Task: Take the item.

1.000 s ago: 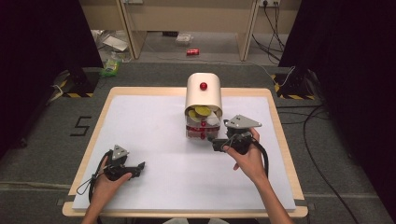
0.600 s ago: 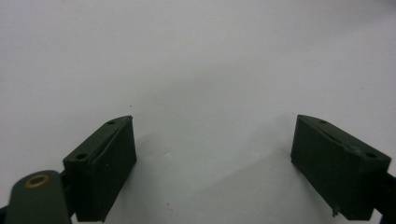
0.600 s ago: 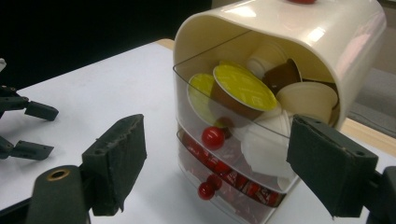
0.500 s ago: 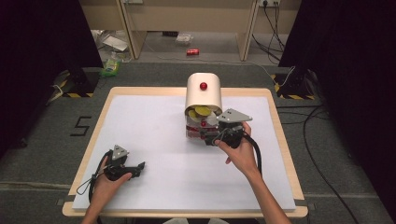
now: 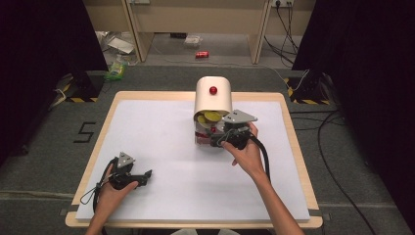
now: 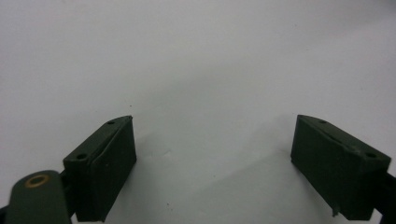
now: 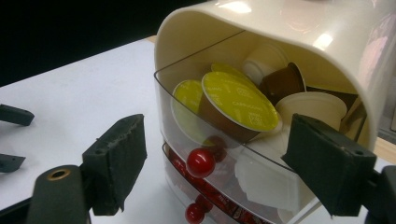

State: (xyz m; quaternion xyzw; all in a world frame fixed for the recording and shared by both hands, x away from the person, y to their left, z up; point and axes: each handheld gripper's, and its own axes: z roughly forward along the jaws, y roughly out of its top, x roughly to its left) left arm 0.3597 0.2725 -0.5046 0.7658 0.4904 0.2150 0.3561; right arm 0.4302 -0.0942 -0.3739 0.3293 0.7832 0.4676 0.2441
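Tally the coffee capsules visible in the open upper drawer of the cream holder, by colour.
Yellow-lidded round coffee capsules: 3
White plastic capsules: 2
Brown plastic capsule: 1
Total: 6, counting what shows in the clear upper drawer; any others behind are hidden.

The person's left hand point(image 5: 111, 188) rests low near the table's point(image 5: 161, 142) front left corner, holding the left gripper point(image 5: 145, 175) level, its jaws spread wide with nothing between them. The right forearm reaches in from the front edge toward the table's middle. The right hand point(image 5: 247, 149) holds the right gripper point(image 5: 214, 142) pointed leftward, jaws parted, pads clear.
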